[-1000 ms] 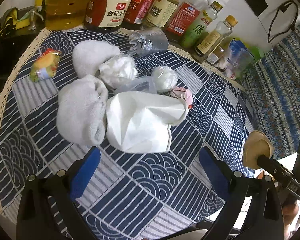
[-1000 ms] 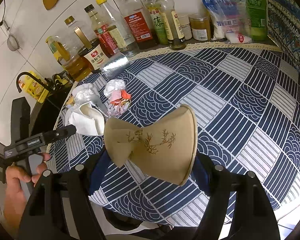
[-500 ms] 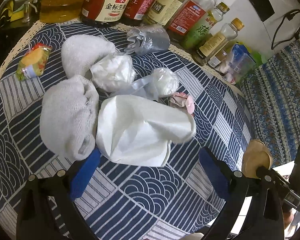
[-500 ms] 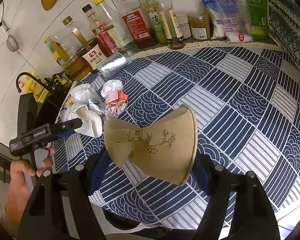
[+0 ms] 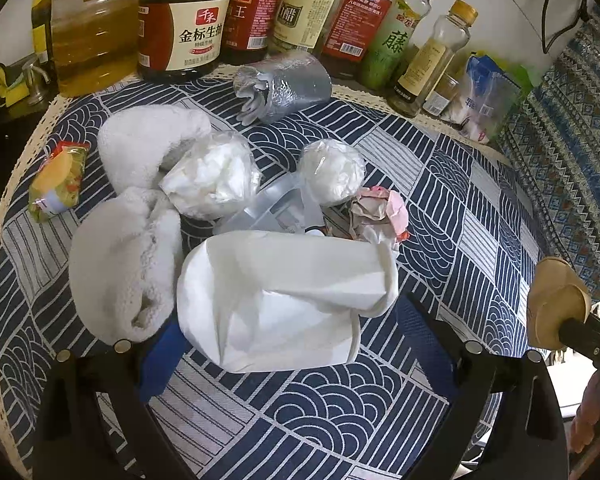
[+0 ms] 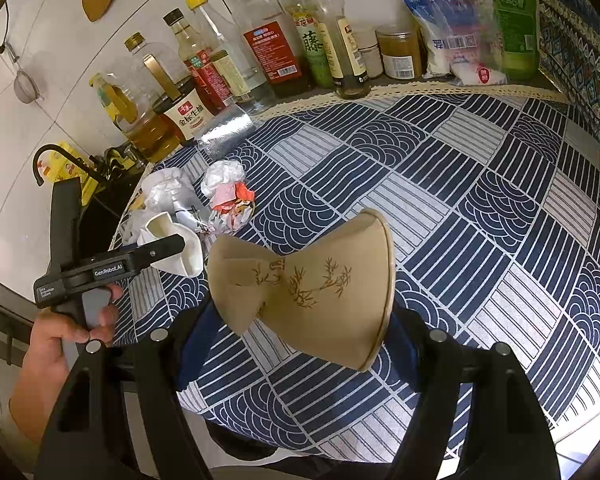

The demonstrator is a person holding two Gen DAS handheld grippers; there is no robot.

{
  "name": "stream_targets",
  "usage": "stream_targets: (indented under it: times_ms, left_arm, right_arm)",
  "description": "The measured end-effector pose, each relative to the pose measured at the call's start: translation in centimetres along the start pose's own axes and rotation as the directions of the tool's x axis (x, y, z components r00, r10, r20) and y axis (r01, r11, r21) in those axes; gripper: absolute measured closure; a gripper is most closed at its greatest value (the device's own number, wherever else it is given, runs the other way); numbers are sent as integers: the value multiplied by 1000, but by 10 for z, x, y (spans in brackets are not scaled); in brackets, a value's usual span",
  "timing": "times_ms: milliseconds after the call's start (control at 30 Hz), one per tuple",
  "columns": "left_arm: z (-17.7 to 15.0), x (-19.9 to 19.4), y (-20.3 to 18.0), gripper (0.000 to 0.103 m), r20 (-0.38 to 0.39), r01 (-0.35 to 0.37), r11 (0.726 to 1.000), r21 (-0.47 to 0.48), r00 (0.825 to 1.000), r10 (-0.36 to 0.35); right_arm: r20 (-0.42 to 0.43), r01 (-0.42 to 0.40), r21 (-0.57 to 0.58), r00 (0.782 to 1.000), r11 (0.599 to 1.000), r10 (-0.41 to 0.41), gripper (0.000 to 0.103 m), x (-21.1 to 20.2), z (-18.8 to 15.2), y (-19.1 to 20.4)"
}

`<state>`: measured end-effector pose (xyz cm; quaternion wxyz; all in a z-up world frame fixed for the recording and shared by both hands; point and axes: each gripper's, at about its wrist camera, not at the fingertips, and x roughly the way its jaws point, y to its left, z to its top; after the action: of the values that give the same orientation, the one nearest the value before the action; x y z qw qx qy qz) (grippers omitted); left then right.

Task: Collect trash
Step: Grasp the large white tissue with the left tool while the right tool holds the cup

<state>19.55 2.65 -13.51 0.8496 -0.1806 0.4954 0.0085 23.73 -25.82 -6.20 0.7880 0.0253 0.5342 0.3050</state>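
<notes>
A crushed white paper cup [image 5: 288, 300] lies on the blue patterned tablecloth [image 5: 340, 412] between the open fingers of my left gripper [image 5: 292, 344]; it also shows in the right wrist view [image 6: 176, 246]. Behind it lie two wrapped white balls [image 5: 214, 178] [image 5: 332, 170], a clear plastic piece [image 5: 276, 208] and a crumpled pink wrapper [image 5: 376, 212]. My right gripper [image 6: 296, 316] is shut on a squashed tan paper cup [image 6: 300, 280] above the table's front edge; this cup also shows in the left wrist view [image 5: 556, 308].
Two white towels [image 5: 124, 260] [image 5: 148, 140] lie left of the cup, with a yellow snack packet [image 5: 58, 180] beyond. A crushed clear cup [image 5: 284, 88] lies before a row of sauce and oil bottles [image 5: 184, 28] at the back. Bags [image 6: 472, 32] stand back right.
My left gripper has moved forward until its open fingers flank the white paper cup. The right gripper holds the tan cup still.
</notes>
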Motion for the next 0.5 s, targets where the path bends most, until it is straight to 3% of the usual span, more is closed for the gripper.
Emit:
stream_targets:
  times_ms: [67,100,500]
  left_arm:
    - [0,-1,-1,18,3,4,1000,3,1000,-4]
    - [-1,-1,-1,27,-2,5,1000,7,1000,-5]
    - [-7,-9,-5,31,10,24,999,21,1000,-25]
  right_arm:
    - [0,-1,1,1000,1000,1,30,0,1,0]
    - [0,-2,1,1000,1000,2,30,0,1,-1]
    - [1,-10,-8,1000,1000,10,30,2,-1,7]
